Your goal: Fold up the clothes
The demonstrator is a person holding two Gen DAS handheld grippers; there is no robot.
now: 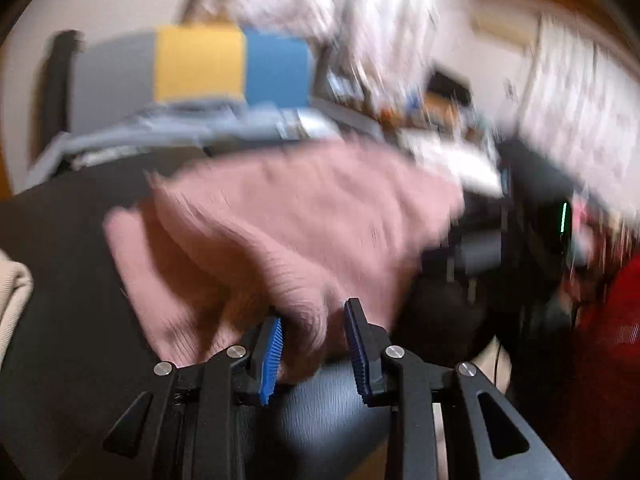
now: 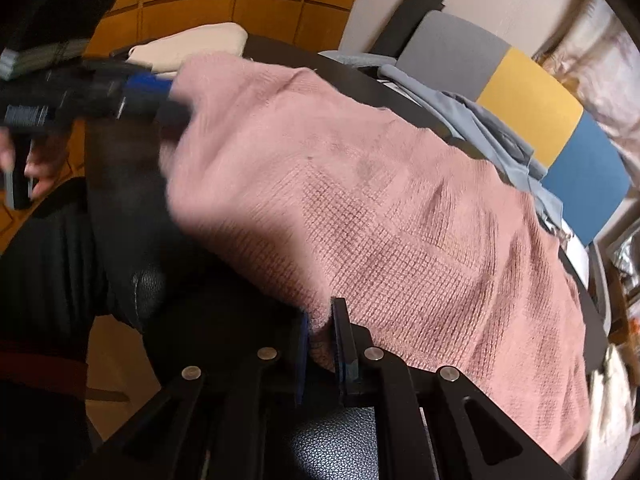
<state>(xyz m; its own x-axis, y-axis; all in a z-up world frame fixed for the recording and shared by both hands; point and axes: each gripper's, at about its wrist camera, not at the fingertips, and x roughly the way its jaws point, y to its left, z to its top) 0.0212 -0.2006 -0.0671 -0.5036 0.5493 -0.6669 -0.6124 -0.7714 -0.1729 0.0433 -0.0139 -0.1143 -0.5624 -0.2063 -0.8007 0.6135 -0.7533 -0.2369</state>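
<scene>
One pink knit sweater (image 2: pixel 380 208) spread across one dark table (image 2: pixel 120 200); one folded cream garment (image 2: pixel 192 50), one grey-blue clothes heap (image 2: pixel 480 120), one grey-yellow-blue chair (image 2: pixel 528 108), and two grippers: left (image 1: pixel 314 346), right (image 2: pixel 322 350).

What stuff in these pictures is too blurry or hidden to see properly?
- Left wrist view: the shelf clutter behind the pink sweater is smeared by motion blur; nothing there can be identified.
- Left wrist view: the cream garment is cut off by the left edge.
- Right wrist view: the left gripper is blurred, its grip unclear.
- Right wrist view: the sweater covers most of the black table.
- Right wrist view: the blue-grey clothes are partly hidden behind the sweater.
</scene>
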